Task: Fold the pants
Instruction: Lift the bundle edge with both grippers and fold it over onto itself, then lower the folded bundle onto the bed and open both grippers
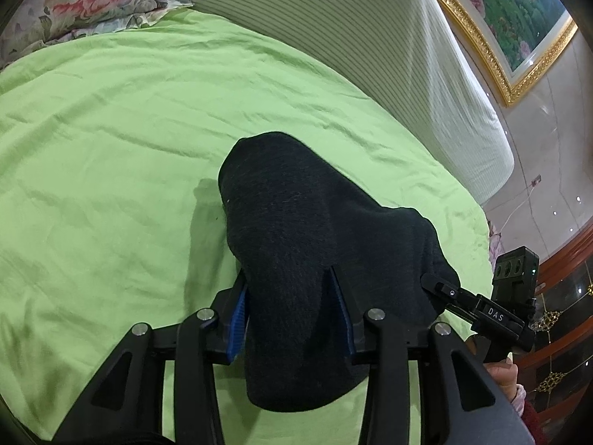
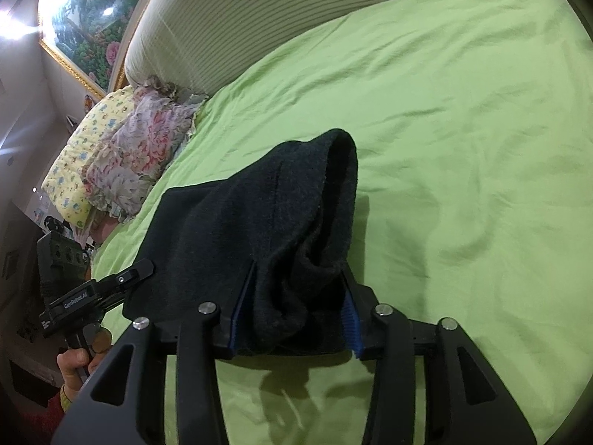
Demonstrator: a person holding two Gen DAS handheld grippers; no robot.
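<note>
The dark navy pants [image 1: 296, 244] hang bunched above the green bedsheet [image 1: 111, 148], held up between both grippers. My left gripper [image 1: 292, 307] is shut on one end of the pants, cloth draped over its blue-padded fingers [image 1: 239, 319]. My right gripper [image 2: 296, 304] is shut on the other end of the pants [image 2: 267, 230], thick folds filling its jaws. The right gripper shows in the left wrist view [image 1: 441, 289] at the right edge of the cloth. The left gripper shows in the right wrist view [image 2: 137, 272] at the left edge.
A striped padded headboard [image 1: 370, 37] runs along the far side of the bed. Floral pillows [image 2: 122, 155] lie at the bed's head. A gold-framed painting [image 1: 519, 18] hangs on the wall. A dark wooden cabinet [image 1: 559, 333] stands beside the bed.
</note>
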